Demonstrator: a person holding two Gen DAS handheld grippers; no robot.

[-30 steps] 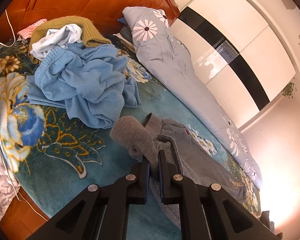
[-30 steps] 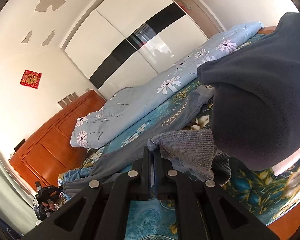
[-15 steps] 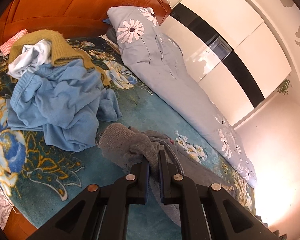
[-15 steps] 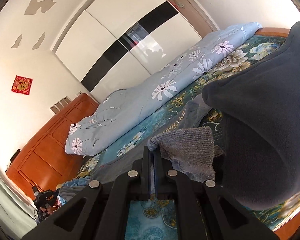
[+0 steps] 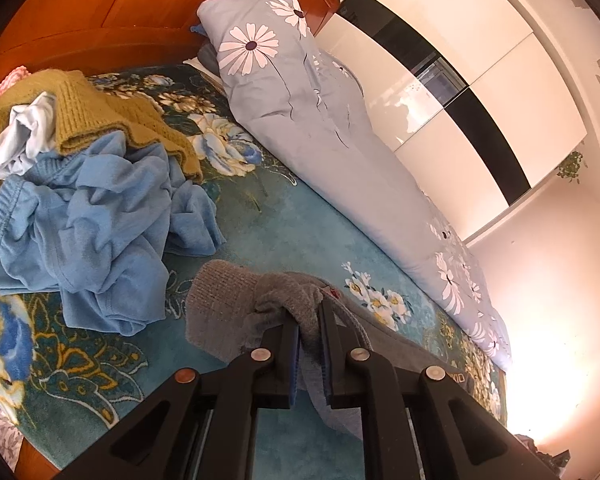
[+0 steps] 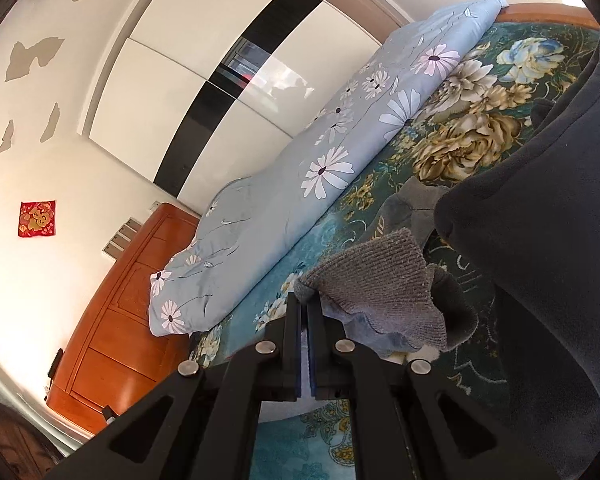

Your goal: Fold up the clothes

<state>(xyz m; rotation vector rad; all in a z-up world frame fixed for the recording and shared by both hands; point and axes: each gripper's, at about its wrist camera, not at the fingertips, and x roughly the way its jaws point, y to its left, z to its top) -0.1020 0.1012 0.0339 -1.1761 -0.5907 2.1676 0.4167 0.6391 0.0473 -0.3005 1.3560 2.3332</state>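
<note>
A grey garment with ribbed cuffs [image 5: 228, 304] lies on the teal floral bedspread [image 5: 284, 224]. My left gripper [image 5: 309, 316] is shut on its grey fabric beside one ribbed cuff. My right gripper [image 6: 305, 304] is shut on the edge of the other ribbed cuff [image 6: 380, 280] and holds it above the bedspread [image 6: 472, 136]. The rest of the grey garment [image 6: 416, 208] trails away behind that cuff.
A heap of blue clothes [image 5: 92, 216], a mustard knit [image 5: 100, 116] and a white piece [image 5: 24, 136] lie near the wooden headboard [image 5: 100, 12]. A rolled floral duvet [image 5: 340, 144] runs along the far side. A large dark garment [image 6: 540, 240] fills the right wrist view's right side.
Both grippers keep their grip on the grey garment. Both views have shifted: the blue heap slid left in the left view, and the dark garment moved right as more bedspread showed.
</note>
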